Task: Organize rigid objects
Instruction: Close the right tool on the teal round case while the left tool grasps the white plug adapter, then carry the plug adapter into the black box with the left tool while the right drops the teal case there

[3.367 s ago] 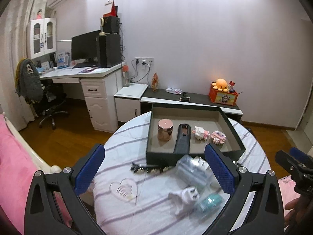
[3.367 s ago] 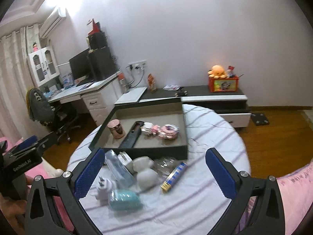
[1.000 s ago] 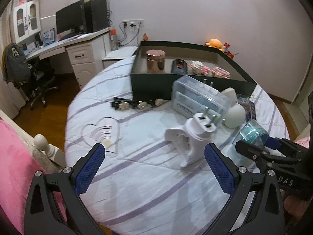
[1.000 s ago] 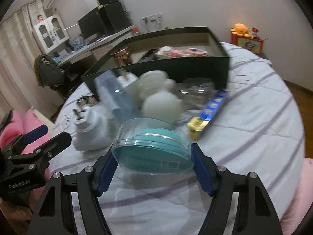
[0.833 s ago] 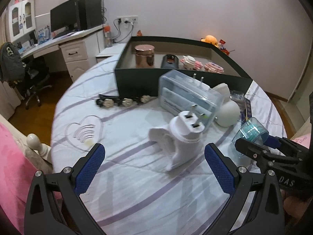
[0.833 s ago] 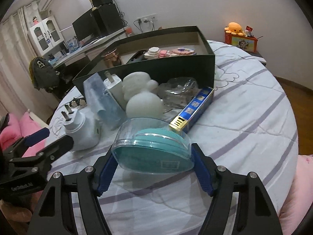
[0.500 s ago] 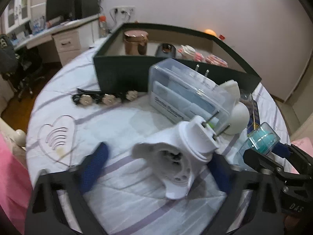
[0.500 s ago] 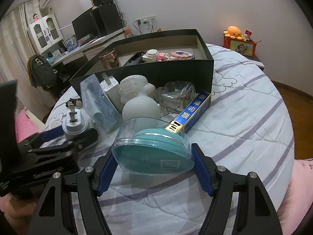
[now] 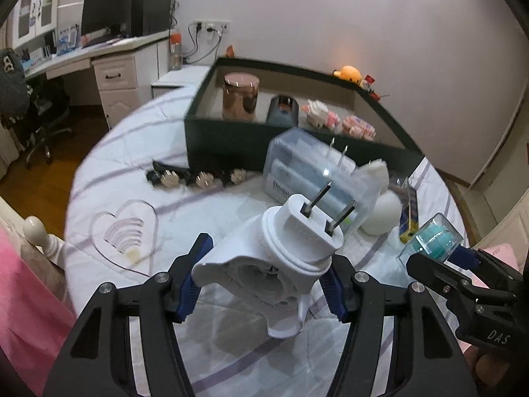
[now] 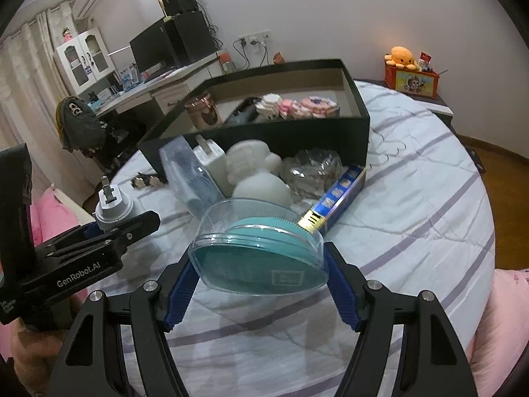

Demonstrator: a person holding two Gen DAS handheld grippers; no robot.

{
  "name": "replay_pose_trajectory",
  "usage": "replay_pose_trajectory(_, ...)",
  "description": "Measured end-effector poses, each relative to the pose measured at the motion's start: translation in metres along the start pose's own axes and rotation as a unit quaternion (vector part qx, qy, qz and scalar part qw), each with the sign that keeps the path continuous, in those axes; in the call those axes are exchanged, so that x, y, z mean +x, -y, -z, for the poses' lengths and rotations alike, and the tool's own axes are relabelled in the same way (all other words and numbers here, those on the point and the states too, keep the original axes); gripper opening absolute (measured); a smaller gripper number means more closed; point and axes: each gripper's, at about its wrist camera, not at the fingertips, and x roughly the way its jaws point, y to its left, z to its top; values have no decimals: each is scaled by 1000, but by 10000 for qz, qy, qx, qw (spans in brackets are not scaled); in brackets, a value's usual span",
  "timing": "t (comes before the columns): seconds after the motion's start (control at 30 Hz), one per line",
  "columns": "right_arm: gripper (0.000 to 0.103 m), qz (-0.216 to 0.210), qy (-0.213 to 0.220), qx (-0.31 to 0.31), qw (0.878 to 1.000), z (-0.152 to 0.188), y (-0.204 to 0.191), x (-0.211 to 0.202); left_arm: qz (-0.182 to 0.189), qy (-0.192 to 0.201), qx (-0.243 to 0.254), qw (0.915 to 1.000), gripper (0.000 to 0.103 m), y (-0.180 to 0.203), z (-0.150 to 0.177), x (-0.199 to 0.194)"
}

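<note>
Two grippers: seen over a bed (image 9: 115, 152).
Left gripper (image 9: 261, 278): fingers closing around white plug adapter (image 9: 291, 248).
Right gripper (image 10: 261, 281): teal-filled clear case (image 10: 261, 254) held, box (image 10: 281, 132) at 12 o'clock.

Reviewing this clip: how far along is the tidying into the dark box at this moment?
Done: a copper jar and a few small items sit in the dark box. In hand: the right gripper holds the teal clear case; the left gripper is closing around the white plug adapter. Left: the clear organizer, blue tube and hair clips on the table.

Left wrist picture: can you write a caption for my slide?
Left claw closing around a white plug adapter on the striped table, while the right claw holds a teal brush case.
</note>
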Motion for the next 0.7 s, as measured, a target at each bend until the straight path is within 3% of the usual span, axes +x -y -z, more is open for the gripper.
replay_pose_trajectory(0.2, 73, -175, 241, -91, 9995, -19, -11, -17, 41, 286, 76, 9996, 62, -2, -25, -19)
replay_pose_trajectory(0.43, 73, -234, 622, -359, 9971, -71, -16, -23, 81, 765, 230, 9968, 62, -2, -81, -26)
replay_pose_trajectory(0.7, 73, -90, 958, -511, 9940, -140, -6, 0, 101, 905, 314, 9954, 62, 2, -142, 8)
